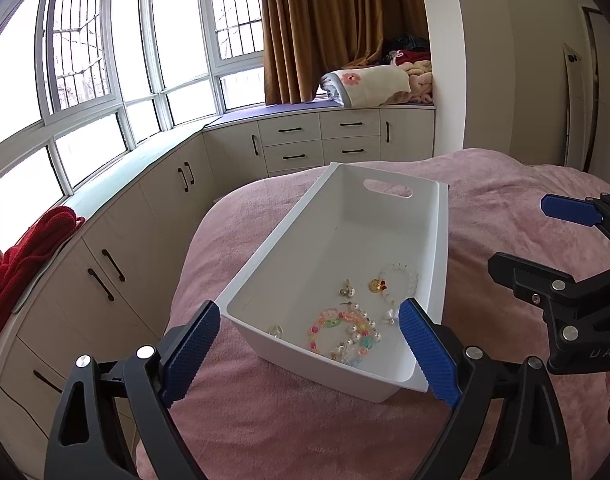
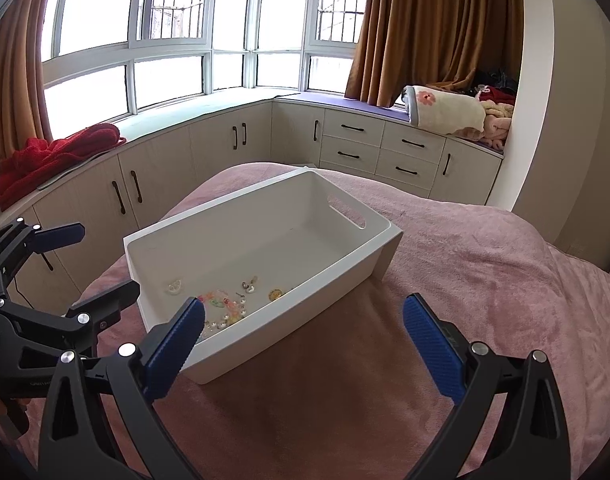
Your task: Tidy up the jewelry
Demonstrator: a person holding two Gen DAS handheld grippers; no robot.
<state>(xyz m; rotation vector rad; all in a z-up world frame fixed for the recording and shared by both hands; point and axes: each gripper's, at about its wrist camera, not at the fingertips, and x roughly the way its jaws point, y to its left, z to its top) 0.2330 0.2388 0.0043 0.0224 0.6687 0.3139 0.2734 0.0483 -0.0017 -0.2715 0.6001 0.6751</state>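
Observation:
A white plastic bin (image 1: pixel 385 224) with a handle slot sits on a pink blanket and also shows in the right wrist view (image 2: pixel 265 216). Jewelry lies in its near end: a colourful bead bracelet (image 1: pixel 325 326), pearl earrings (image 1: pixel 347 289), a gold charm (image 1: pixel 377 285), a clear bead bracelet (image 1: pixel 405 276) and a pearl string (image 1: pixel 363 322). The same heap shows in the right wrist view (image 2: pixel 229 306). My left gripper (image 1: pixel 309 318) is open and empty, straddling the bin's near end. My right gripper (image 2: pixel 305 316) is open and empty, just right of the bin's near corner.
The pink blanket (image 2: pixel 465 248) covers the bed. Cream cabinets (image 1: pixel 165 200) run under the bay window beyond the bed's edge. A red cloth (image 2: pixel 53 152) and folded blankets (image 1: pixel 369 84) lie on the window seat.

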